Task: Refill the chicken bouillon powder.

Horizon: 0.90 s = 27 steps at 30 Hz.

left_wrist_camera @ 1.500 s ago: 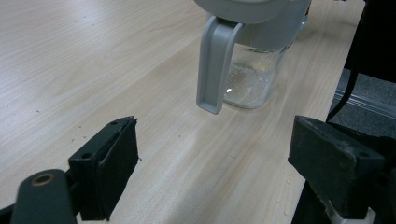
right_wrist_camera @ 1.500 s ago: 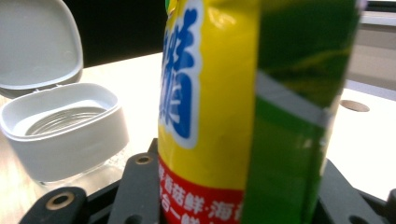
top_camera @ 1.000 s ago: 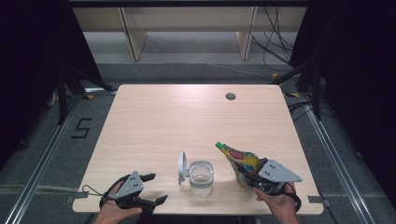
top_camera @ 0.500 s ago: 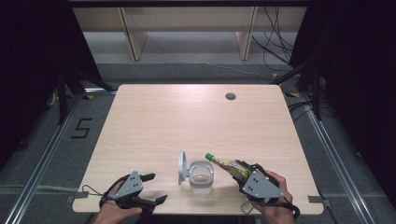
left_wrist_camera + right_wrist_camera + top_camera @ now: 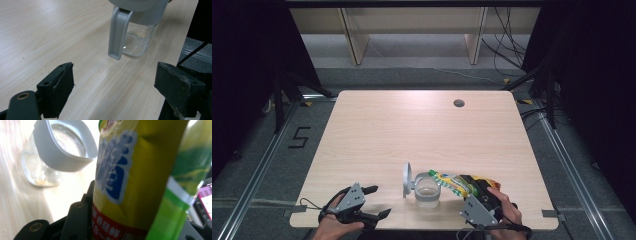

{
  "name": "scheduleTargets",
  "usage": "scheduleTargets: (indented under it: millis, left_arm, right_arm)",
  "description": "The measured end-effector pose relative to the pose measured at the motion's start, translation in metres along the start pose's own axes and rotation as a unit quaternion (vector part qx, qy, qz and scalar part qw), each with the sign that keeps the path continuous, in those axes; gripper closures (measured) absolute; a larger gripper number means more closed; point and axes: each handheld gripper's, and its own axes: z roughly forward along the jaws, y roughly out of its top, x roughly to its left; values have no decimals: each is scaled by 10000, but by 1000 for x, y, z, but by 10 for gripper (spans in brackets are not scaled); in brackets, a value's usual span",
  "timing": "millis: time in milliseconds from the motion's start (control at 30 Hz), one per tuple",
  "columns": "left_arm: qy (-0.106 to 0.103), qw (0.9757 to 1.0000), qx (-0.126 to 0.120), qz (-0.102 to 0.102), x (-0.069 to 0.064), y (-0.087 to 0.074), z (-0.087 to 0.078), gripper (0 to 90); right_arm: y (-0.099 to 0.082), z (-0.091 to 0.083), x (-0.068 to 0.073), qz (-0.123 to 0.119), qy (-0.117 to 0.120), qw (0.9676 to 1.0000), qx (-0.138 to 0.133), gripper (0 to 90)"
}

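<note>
A: Nearest you, your left gripper rests at the table's front edge, its jaws spread with nothing but bare wood between them.

B: And your right gripper pinches a yellow-green snack bag, which lies tipped over with its far end above the rim of the glass jar.

A: That jar stands between your two hands, just past the left jaws, its grey flip lid hinged open and upright on the side toward your left hand. The lid's flap hangs in front of the glass there.

B: Beyond the jar the tabletop runs bare to a small round hole near the far edge. Farther off stand wooden shelf legs and loose cables on the floor.
</note>
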Motion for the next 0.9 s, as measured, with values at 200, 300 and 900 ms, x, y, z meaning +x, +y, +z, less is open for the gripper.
scheduleTargets:
  millis: [200, 300, 900]
  left_arm:
    - [-3, 10000, -38, -61, -1, 0, 1, 152]
    - [-1, 10000, -40, -65, -1, 0, 1, 152]
    - [34, 9999, -4, -159, -1, -1, 1, 152]
  right_arm:
    - [2, 1, -1, -560, -150, 9983, 60, 626]
    - [5, 1, -2, -789, -143, 9968, 68, 626]
    - [18, 2, 16, -2108, -568, 9743, 554, 630]
